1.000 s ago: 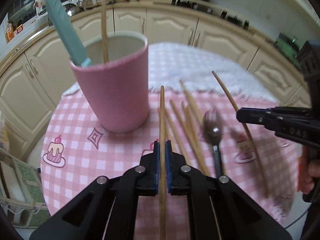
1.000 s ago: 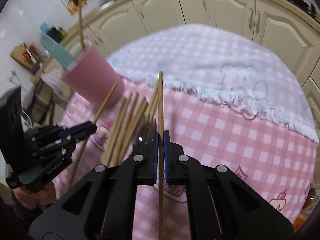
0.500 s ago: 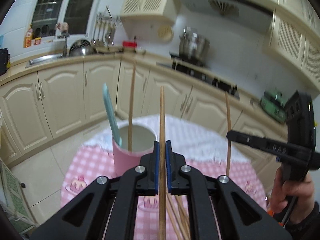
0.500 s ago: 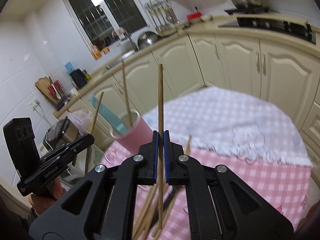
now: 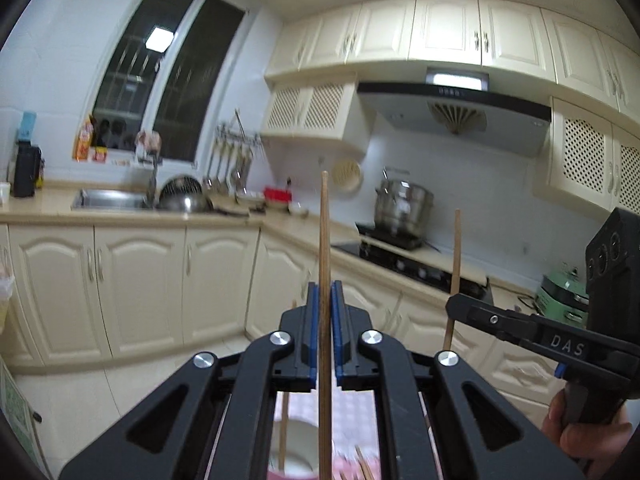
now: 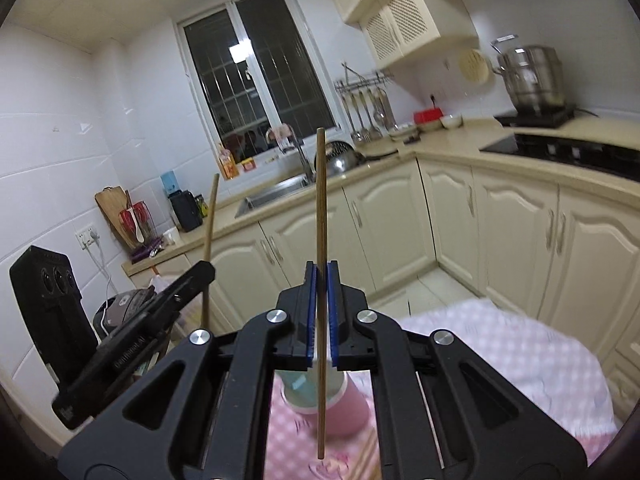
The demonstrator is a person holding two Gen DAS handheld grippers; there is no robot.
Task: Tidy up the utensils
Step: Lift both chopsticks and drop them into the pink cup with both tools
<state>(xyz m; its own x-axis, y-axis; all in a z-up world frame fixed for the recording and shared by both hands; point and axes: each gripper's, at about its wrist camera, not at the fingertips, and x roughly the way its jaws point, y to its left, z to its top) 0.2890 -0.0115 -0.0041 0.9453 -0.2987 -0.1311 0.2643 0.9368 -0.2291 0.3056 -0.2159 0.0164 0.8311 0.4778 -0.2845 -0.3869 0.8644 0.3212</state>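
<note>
My left gripper [image 5: 325, 292] is shut on a wooden chopstick [image 5: 325, 240] that stands upright between its blue pads. My right gripper [image 6: 321, 270] is likewise shut on a second upright chopstick [image 6: 321, 200]. Each gripper shows in the other's view: the right one [image 5: 452, 304] at the right of the left wrist view, the left one [image 6: 206, 270] at the left of the right wrist view. Below both, the pink cup [image 6: 340, 412] stands on the pink checked tablecloth [image 6: 500, 344] with a teal utensil [image 6: 300, 384] inside. A chopstick [image 5: 283, 432] leans in the cup [image 5: 296, 452].
Loose chopsticks [image 6: 366, 456] lie on the cloth near the cup. Cream cabinets [image 5: 140, 292] line the room behind, with a sink [image 5: 108, 200], a hob [image 5: 404, 264] with a steel pot [image 5: 404, 204], and a person's hand [image 5: 588, 436] on the right gripper's handle.
Both grippers have risen high above the table and tilted up from looking down at it to nearly level, each lifting its chopstick off the cloth. The cup has dropped to the bottom of both views.
</note>
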